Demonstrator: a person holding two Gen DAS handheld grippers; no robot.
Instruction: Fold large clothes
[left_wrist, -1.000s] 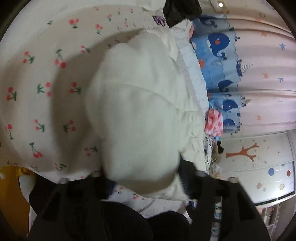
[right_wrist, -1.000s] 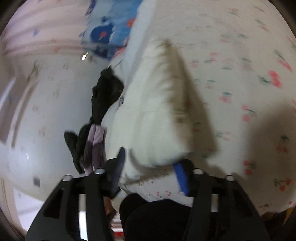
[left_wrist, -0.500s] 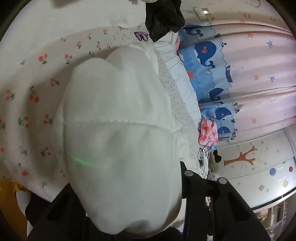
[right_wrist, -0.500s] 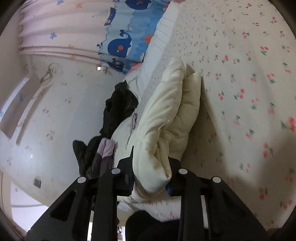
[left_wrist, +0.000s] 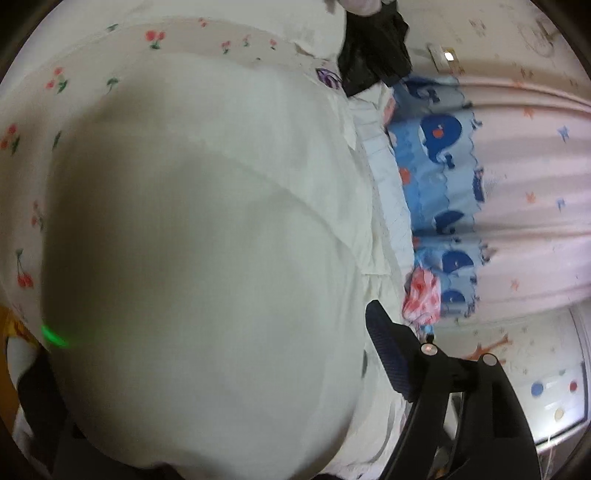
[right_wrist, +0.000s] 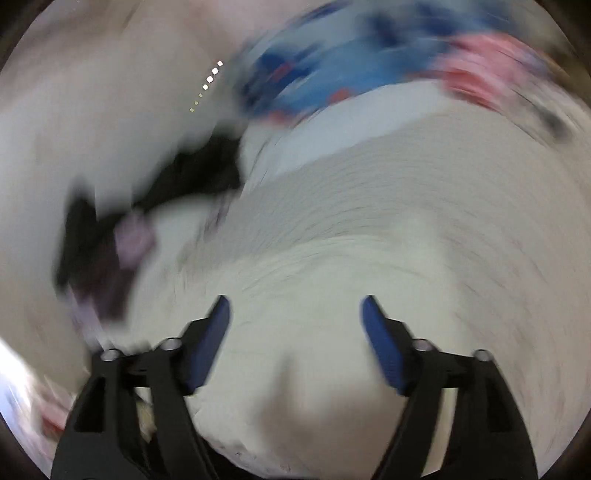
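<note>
the bed sheet (left_wrist: 44, 96) with little red cherries on it lies under everything, and only its edges peek out in the left wrist view. on top of it sits the puffy cream jacket (left_wrist: 192, 258), folded into a thick bundle that fills most of that view and lies very close to the camera. the same jacket (right_wrist: 332, 277) fills the lower half of the right wrist view, which is very blurry. past the side of the bed hangs a pink curtain (left_wrist: 524, 206) with small stars, and it has a blue band with whales (left_wrist: 439, 173) along the side next to the bed. a heap of black clothes (left_wrist: 373, 55) lies near the far end of the bed, and in the right wrist view it shows as a dark smear (right_wrist: 177, 184). the left gripper (left_wrist: 207, 373) has just been opening; only its one blue-padded finger (left_wrist: 388, 354) shows, beside the bundle, and the other is hidden behind the jacket, so i cannot tell if the pads press on it. the right gripper (right_wrist: 295, 332) has just been opening too, and its two blue pads (right_wrist: 380, 343) stand wide apart with the jacket between them, not pinching it.
</note>
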